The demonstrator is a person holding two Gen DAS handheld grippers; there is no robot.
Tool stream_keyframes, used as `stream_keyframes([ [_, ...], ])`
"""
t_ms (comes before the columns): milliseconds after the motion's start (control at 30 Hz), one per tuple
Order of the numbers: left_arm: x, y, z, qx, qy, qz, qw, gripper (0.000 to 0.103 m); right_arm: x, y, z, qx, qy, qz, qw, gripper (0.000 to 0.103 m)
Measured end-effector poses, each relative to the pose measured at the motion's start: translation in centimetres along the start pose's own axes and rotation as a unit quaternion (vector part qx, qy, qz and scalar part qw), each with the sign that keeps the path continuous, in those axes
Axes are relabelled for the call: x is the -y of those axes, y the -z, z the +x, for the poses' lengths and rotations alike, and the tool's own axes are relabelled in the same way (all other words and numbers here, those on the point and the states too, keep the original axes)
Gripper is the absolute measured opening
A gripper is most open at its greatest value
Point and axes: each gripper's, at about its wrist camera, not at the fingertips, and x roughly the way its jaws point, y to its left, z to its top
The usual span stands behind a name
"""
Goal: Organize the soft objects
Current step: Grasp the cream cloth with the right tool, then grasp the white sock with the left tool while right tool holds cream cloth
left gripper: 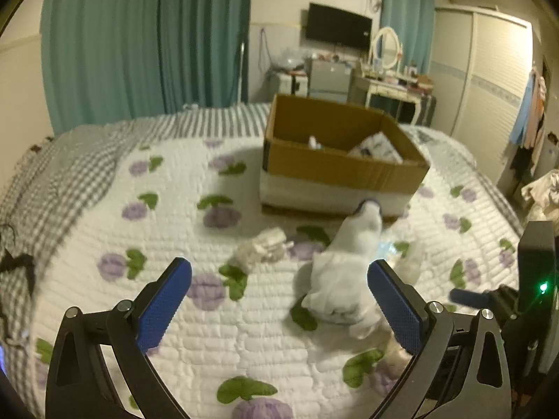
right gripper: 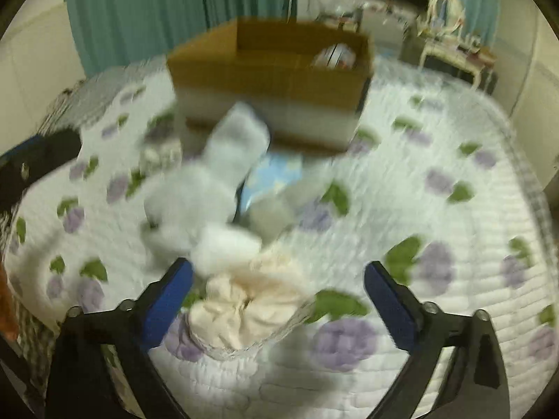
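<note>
Jaws of both grippers stand wide apart, gripping nothing. The left gripper (left gripper: 279,291) hangs over the flowered quilt (left gripper: 174,181), with the white plush toy (left gripper: 344,272) at two o'clock beside its right finger. The right gripper (right gripper: 278,295) frames a cream bundle of cloth (right gripper: 249,305). The cardboard box (left gripper: 335,160) sits at twelve o'clock, holding a white packet (left gripper: 379,146).

Motion-blurred white plush toy (right gripper: 213,188); contents of cardboard box (right gripper: 269,66) mostly hidden.
</note>
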Motion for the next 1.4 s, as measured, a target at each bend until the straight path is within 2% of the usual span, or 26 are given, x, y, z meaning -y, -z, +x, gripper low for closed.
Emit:
stream_keyframes([
  [167, 0.9, 0.9, 1.5, -0.019, 0.01, 0.011, 0.9997, 0.103, -1.3, 0.6, 2.4, -0.036, -0.022, -0.021, 0.999, 0.077],
  [300, 2.1, 1.3, 1.1, -0.02, 0.011, 0.036, 0.9991, 0.103, -1.8, 1.5, 3.3, -0.056, -0.017, -0.034, 0.998, 0.055],
  [333, 2.3, 1.2, 1.0, -0.021, 0.01, 0.039, 0.9989, 0.103, -1.6, 1.5, 3.0, -0.056, -0.021, -0.035, 0.998, 0.044],
  [400, 2.8, 1.3, 0.6, -0.023, 0.012, 0.043, 0.9987, 0.103, -1.2, 1.7, 2.0, -0.053, -0.026, -0.035, 0.998, 0.031],
  [533, 3.7, 1.4, -0.3, -0.025, 0.025, 0.039, 0.9986, 0.103, 0.1, 0.8, -0.9, -0.037, 0.002, -0.055, 0.998, 0.027],
  [733, 6.6, 2.4, -0.5, -0.043, 0.042, 0.058, 0.9965, 0.101, 4.1, -0.3, -4.2, -0.005, 0.015, -0.011, 1.0, 0.027],
  [833, 8.6, 3.1, 0.1, -0.058, 0.053, 0.069, 0.9945, 0.101, 5.7, -0.3, -4.5, -0.001, 0.015, 0.012, 1.0, 0.027],
  [967, 11.0, 4.3, 1.2, -0.085, 0.093, 0.072, 0.9895, 0.101, 7.0, -0.2, -4.2, -0.003, 0.028, 0.028, 0.999, 0.027],
  [1067, 12.3, 5.0, 2.2, -0.102, 0.105, 0.073, 0.9867, 0.1, 8.0, 0.0, -3.9, -0.002, 0.028, 0.037, 0.999, 0.027],
  [1100, 12.5, 5.2, 2.5, -0.106, 0.104, 0.074, 0.9862, 0.098, 8.2, 0.0, -3.9, -0.002, 0.03, 0.039, 0.999, 0.027],
  [1133, 12.8, 5.4, 3.0, -0.112, 0.103, 0.076, 0.9854, 0.088, 8.5, 0.1, -3.8, -0.001, 0.031, 0.04, 0.999, 0.027],
  [1167, 13.0, 5.5, 3.3, -0.117, 0.103, 0.077, 0.9847, 0.083, 8.7, 0.1, -3.7, -0.001, 0.032, 0.041, 0.999, 0.027],
  [1333, 13.1, 5.0, 4.7, -0.113, 0.09, 0.078, 0.9865, 0.083, 9.7, 0.3, -3.1, 0.0, 0.028, 0.05, 0.998, 0.027],
  [1400, 12.6, 4.7, 5.4, -0.112, 0.085, 0.074, 0.9873, 0.08, 9.9, 0.4, -2.8, -0.001, 0.027, 0.05, 0.998, 0.027],
])
